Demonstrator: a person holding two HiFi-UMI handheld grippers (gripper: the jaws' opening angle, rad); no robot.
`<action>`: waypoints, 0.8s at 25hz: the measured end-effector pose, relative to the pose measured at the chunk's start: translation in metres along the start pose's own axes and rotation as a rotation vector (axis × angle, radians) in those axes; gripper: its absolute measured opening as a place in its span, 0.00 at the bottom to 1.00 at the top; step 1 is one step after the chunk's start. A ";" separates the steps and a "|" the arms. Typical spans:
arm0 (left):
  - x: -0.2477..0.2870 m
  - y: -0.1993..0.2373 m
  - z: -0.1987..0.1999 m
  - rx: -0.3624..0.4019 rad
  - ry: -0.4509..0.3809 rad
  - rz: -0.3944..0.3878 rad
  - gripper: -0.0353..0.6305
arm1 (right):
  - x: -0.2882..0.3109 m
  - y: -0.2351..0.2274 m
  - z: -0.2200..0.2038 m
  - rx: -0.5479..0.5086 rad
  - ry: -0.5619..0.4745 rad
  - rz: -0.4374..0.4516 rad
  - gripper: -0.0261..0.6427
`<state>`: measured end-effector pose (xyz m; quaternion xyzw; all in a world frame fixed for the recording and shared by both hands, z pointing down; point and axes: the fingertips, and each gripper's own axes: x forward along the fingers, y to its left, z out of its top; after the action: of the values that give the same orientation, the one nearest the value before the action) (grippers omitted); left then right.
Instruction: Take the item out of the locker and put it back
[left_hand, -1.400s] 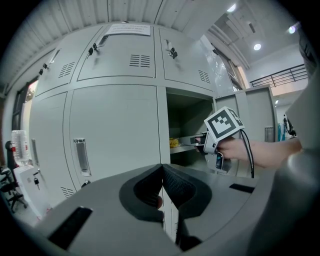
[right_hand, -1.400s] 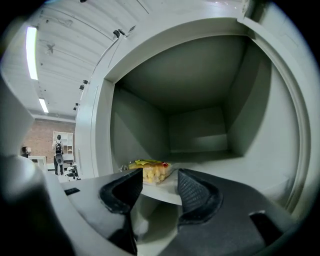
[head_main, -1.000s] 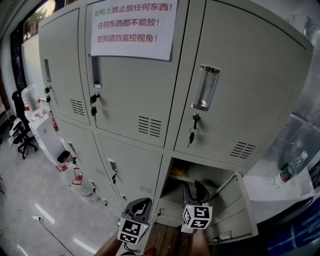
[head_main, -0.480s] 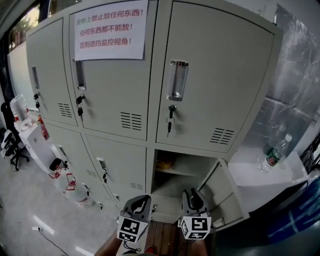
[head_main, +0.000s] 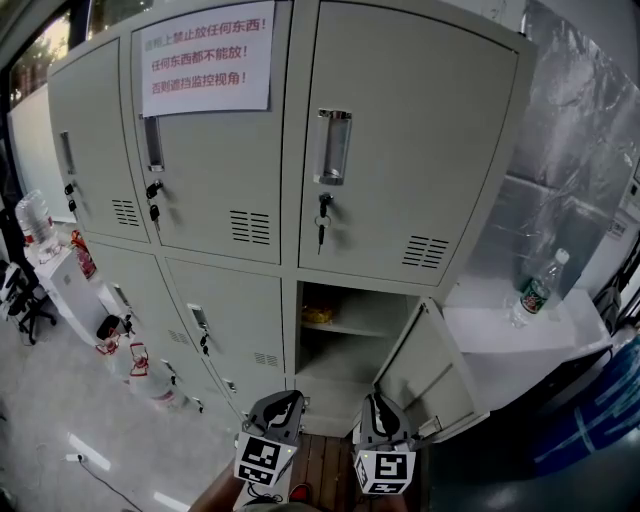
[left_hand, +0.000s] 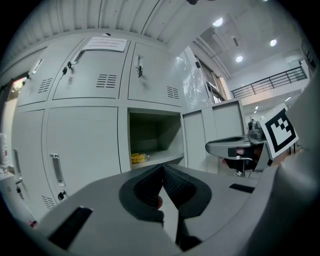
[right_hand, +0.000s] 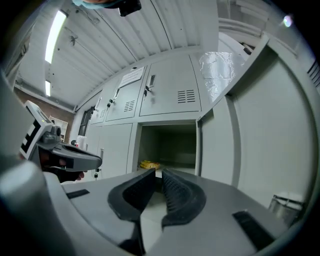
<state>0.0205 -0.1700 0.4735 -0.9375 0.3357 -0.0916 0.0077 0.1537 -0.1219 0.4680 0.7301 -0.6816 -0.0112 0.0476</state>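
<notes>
**A:** Head view: locker (head_main: 400, 180) door (head_main: 425, 365) open, yellow item (head_main: 318, 314) on the shelf. Left claw (head_main: 290, 398) and right claw (head_main: 375, 400) are short of it. Step?

**B:** Reach, I'd say. Left gripper view: left claw closed, empty.

**A:** Right gripper view?

**B:** Right claw has just been closing, down to a slit, nothing in it. Likely must reopen before going in.

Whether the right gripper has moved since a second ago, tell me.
Yes: the right gripper has drawn back from the open locker; its jaws have just been closing, empty.
</notes>
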 end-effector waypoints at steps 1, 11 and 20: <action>-0.003 -0.003 -0.001 0.000 0.002 0.000 0.09 | -0.004 0.000 -0.002 0.002 0.003 -0.001 0.10; -0.036 -0.035 -0.007 -0.005 0.024 0.007 0.09 | -0.054 0.005 -0.017 0.043 0.028 0.007 0.07; -0.061 -0.055 -0.009 0.000 0.025 0.019 0.09 | -0.083 0.015 -0.019 0.043 0.034 0.045 0.06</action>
<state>0.0072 -0.0880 0.4761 -0.9330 0.3448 -0.1033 0.0043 0.1349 -0.0397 0.4843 0.7153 -0.6972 0.0172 0.0437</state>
